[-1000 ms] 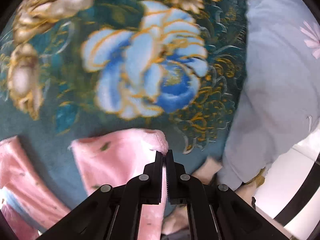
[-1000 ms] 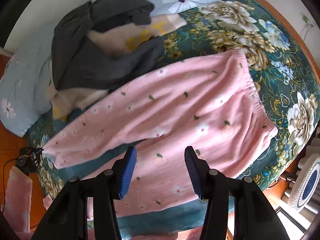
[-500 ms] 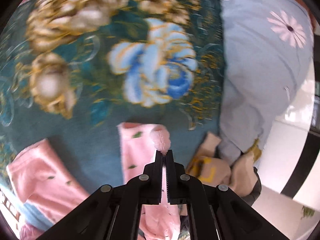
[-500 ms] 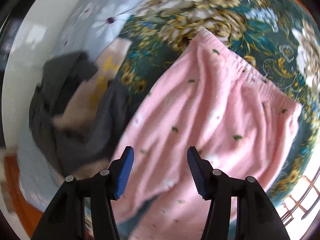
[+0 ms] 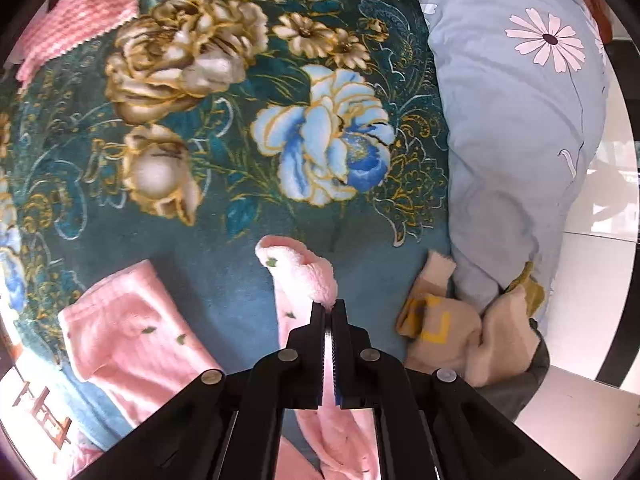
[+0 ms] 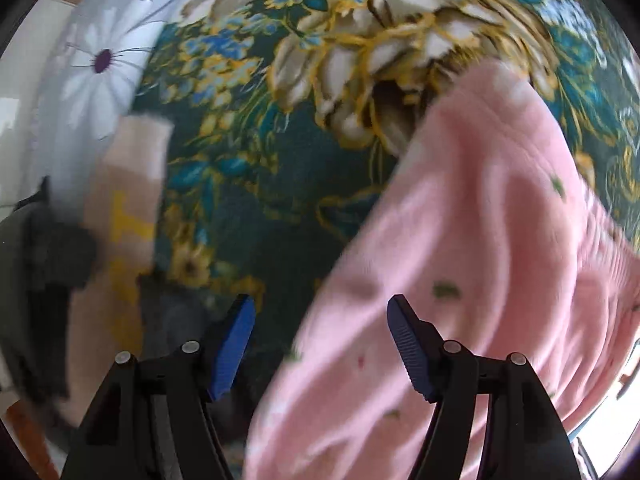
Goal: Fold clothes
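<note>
Pink fleece trousers with small green leaf prints lie on a dark teal flowered bedspread (image 5: 224, 240). My left gripper (image 5: 329, 309) is shut on the cuff of one trouser leg (image 5: 298, 268), which it holds lifted above the bed. The other leg (image 5: 132, 320) lies flat at the lower left. In the right wrist view the trousers (image 6: 472, 248) fill the right half, blurred. My right gripper (image 6: 320, 320) points down at their left edge, its jaws opening, blue pads (image 6: 234, 340) wide apart and touching nothing.
A light blue daisy-print pillow (image 5: 516, 132) lies along the bed's right side. A beige and yellow garment (image 5: 444, 328) with dark grey cloth sits beside it. A pink knitted cloth (image 5: 80, 12) lies at the far upper left. White floor (image 5: 592, 320) shows past the bed.
My left gripper has risen with the cuff, so the bed looks farther off. My right gripper has dropped close over the trousers, rolled, and its jaws have spread wider.
</note>
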Motion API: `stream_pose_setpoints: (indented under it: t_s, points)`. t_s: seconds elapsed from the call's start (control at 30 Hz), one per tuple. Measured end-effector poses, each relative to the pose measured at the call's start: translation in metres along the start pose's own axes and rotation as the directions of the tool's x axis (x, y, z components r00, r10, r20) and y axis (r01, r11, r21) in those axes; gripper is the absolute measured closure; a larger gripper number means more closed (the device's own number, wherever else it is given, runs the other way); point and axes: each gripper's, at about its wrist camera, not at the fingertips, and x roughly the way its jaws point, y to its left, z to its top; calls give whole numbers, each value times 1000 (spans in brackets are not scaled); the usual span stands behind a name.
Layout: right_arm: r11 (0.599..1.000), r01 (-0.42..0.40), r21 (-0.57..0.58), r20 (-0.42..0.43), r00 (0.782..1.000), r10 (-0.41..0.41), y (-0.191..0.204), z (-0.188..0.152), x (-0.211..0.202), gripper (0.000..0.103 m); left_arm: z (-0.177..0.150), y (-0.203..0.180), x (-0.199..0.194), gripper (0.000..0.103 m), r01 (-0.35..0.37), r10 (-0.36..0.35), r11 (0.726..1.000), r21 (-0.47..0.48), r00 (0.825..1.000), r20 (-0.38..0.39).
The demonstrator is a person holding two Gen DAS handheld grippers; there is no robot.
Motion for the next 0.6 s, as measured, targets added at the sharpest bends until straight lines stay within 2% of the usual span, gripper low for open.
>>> stream_pose_setpoints:
  t_s: [0.07,0.17,0.2,0.23,0.27,0.3,0.33,0.37,0.4,0.5,0.53,0.6]
  points:
    - [997,83,-7,-18,996,-83,4,7,11,33,-2,3,-5,100,-16,16,1000,-2,1000,12]
    - [982,191,0,-62,980,-191,2,11,25,33,-4,8,-10,100,-33,33,999,-11,999,23]
    - [975,224,4,-77,972,-223,0,11,29,37,-4,10,-11,100,-37,38,999,-14,999,26]
    - [972,236,16,-87,969,-233,-5,10,29,52,-3,12,-11,100,-41,41,999,-20,999,24]
    - [973,228,25,-96,970,-225,-11,9,26,63,-1,13,-10,100,-44,44,999,-27,999,22]
    - [975,220,35,-105,971,-215,-16,9,22,86,0,15,-9,100,-47,48,998,-34,999,19]
    - [976,212,45,-114,972,-205,-21,8,18,96,1,16,-9,100,-50,51,998,-41,999,16]
    - [978,204,55,-123,973,-196,-27,8,14,96,3,15,-7,100,-48,49,998,-42,999,10]
    - [987,134,87,-120,985,-123,-32,8,5,97,6,12,-5,100,-45,46,998,-42,999,2]
    - [1000,-2,-14,-59,998,1,-26,8,-47,97,10,-6,-8,100,3,-4,1000,-22,1000,-23]
    - [997,-52,-55,-39,998,50,-25,6,-69,98,9,-14,-19,100,57,-57,998,4,998,-18]
    - [977,-176,-118,3,984,177,-37,-7,-121,98,5,-25,-44,100,165,-165,984,66,986,-1]
